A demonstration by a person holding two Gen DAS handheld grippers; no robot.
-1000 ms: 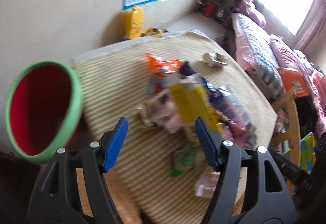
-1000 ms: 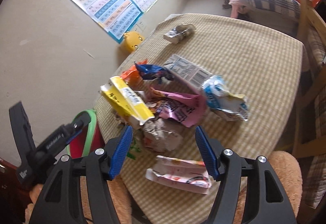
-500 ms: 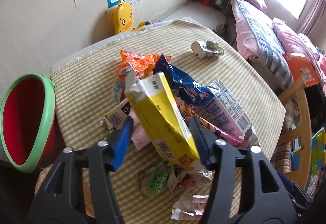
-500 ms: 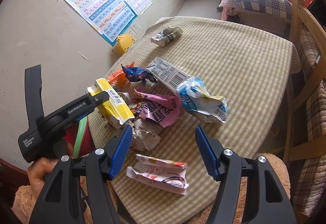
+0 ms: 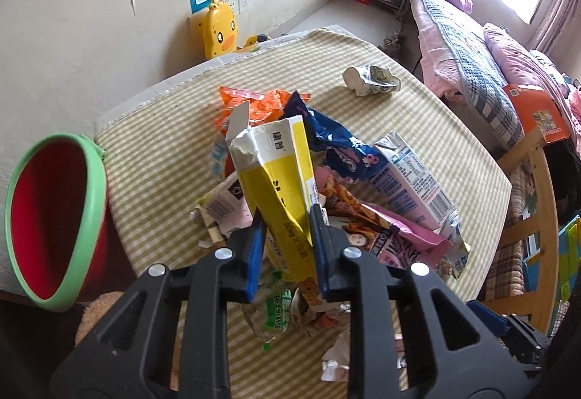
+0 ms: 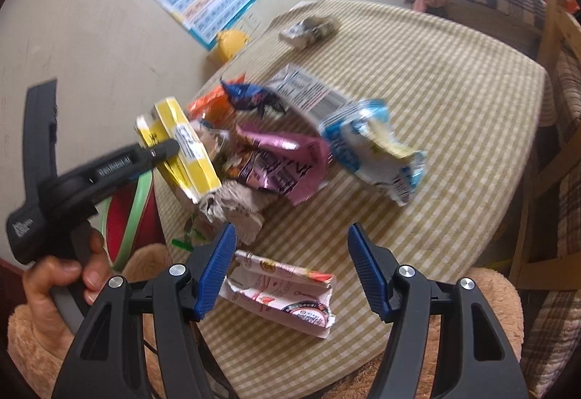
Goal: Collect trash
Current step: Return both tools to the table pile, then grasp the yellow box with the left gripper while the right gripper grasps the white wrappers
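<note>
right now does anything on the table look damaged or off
The yellow carton between the left gripper's closing pads has a torn, ragged open top. Farther back, a crushed paper cup lies on its side, apart from the wrapper pile.

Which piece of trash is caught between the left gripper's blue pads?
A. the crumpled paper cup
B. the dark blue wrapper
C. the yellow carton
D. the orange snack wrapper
C: the left gripper has just been closing, and its pads now press on both sides of the yellow carton.
</note>
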